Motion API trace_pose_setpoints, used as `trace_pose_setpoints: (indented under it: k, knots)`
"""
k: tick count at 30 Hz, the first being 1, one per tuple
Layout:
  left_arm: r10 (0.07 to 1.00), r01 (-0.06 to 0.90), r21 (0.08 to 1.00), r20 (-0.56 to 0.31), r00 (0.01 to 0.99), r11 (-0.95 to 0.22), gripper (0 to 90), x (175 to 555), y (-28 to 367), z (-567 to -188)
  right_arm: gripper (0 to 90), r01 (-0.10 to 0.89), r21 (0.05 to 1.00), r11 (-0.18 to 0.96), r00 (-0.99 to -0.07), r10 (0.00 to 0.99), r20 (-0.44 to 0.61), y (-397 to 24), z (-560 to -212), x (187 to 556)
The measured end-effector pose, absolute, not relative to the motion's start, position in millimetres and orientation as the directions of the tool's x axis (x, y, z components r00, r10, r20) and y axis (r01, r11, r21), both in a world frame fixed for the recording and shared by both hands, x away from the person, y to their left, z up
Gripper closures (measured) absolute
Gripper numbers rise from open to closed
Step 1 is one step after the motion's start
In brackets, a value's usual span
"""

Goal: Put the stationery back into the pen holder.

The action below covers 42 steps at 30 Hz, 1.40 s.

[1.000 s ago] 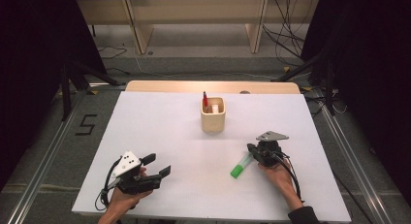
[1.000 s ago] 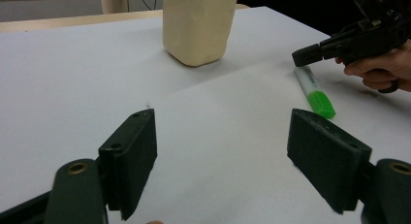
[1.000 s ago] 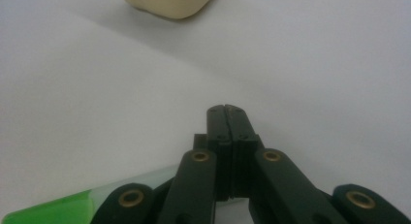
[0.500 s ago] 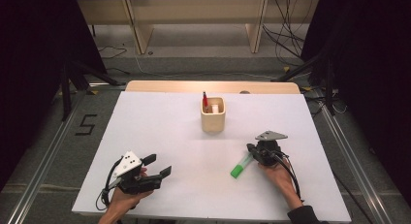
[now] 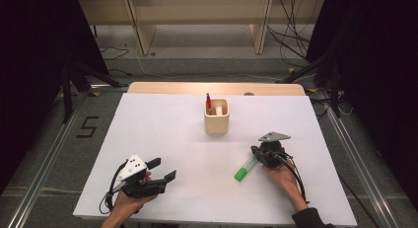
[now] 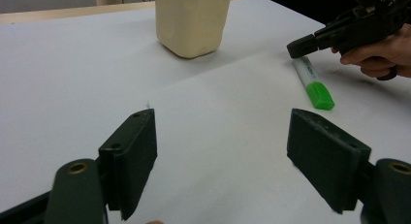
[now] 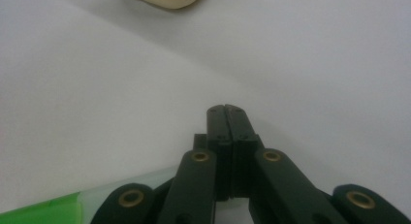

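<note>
1. Green-capped marker lies flat on the white table, just beside our right gripper, under its left side and not between the jaws.
2. We see the right gripper's jaws pressed together on nothing.
3. Our left gripper rests well apart, jaws spread and empty.
4. Ahead of both stands the wooden pen holder, a red pen already in it.
5. We judge the marker's pickup and placing remain undone.
</note>
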<state>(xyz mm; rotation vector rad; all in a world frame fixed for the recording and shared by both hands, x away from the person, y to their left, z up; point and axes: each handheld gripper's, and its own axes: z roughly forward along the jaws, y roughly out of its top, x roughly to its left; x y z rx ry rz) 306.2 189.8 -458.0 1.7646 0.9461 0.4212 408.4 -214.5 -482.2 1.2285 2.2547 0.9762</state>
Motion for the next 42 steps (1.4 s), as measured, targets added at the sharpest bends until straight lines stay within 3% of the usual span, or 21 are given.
trace_pose_setpoints:
  k: [21,42]
  knots:
    - [0.76,0.397,0.904,-0.145,0.634,-0.159,25.9,306,188,-458,90.0,0.641,0.661,0.39,-0.518,0.855,-0.002,-222,-476,408]
    - [0.769,0.399,0.907,-0.159,0.619,-0.134,25.9,309,198,-457,90.0,0.67,0.592,0.449,-0.542,0.84,-0.023,-235,-473,363]
